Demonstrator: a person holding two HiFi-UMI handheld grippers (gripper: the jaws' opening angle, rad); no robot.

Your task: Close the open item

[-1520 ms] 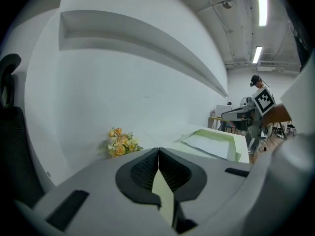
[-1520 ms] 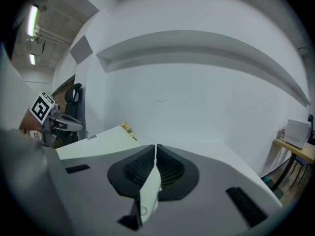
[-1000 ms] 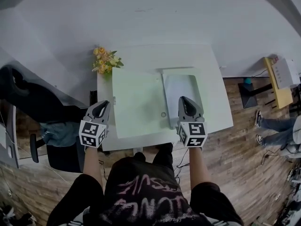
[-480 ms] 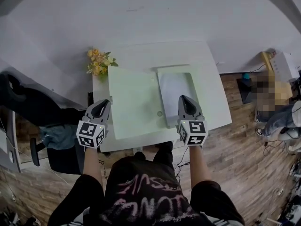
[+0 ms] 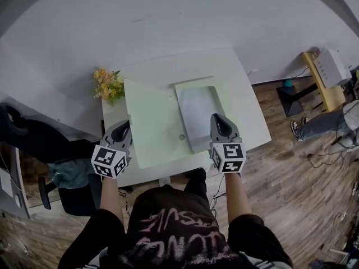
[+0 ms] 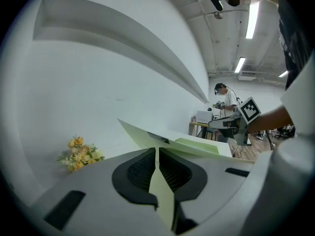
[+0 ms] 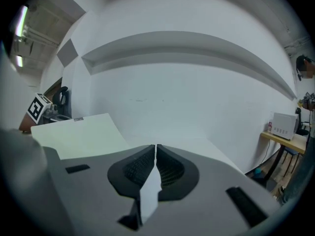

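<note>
Paperwork lies spread on the white worktop (image 5: 241,88): a pale green folder (image 5: 150,122) sits open, its cover thrown out to the left and a white sheet (image 5: 197,112) exposed on the right half. That cover looks like the part to swing over. The left gripper (image 5: 122,128) hovers just beside the cover's near left corner, and the right gripper (image 5: 219,120) hovers over the near end of the sheet. Each has its jaws pressed together on nothing, likely because no grasp has begun. Flanking the folder like this suits lifting the cover from the left. Yellow flowers (image 5: 107,84) stand clear at the far left corner.
</note>
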